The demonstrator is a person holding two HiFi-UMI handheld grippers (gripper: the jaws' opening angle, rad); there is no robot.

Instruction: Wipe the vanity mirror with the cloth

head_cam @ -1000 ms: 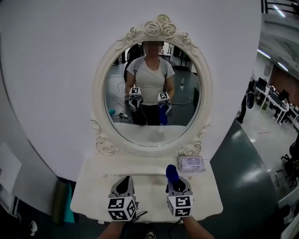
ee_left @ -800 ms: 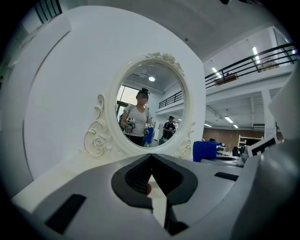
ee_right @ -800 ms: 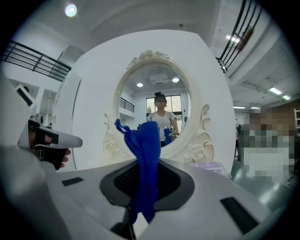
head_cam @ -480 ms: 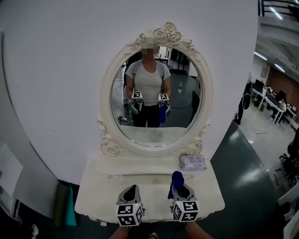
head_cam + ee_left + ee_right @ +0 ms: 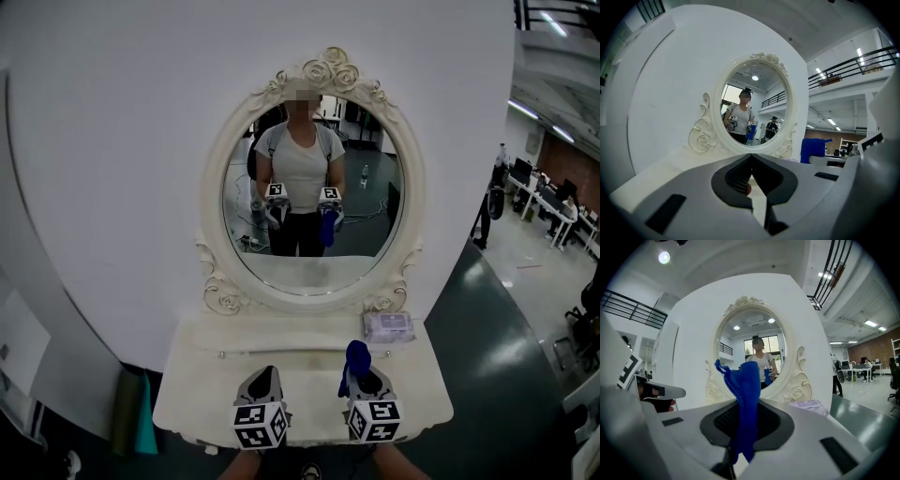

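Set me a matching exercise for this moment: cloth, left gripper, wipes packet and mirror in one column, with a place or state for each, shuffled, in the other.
1. blue cloth
2. left gripper
3. wipes packet
4. vanity mirror

A. jaws together, holding nothing
B. lying at the right end of the shelf
C. pinched in the right gripper
D. on the white wall, above the shelf

Pairs: 1-C, 2-A, 3-B, 4-D.
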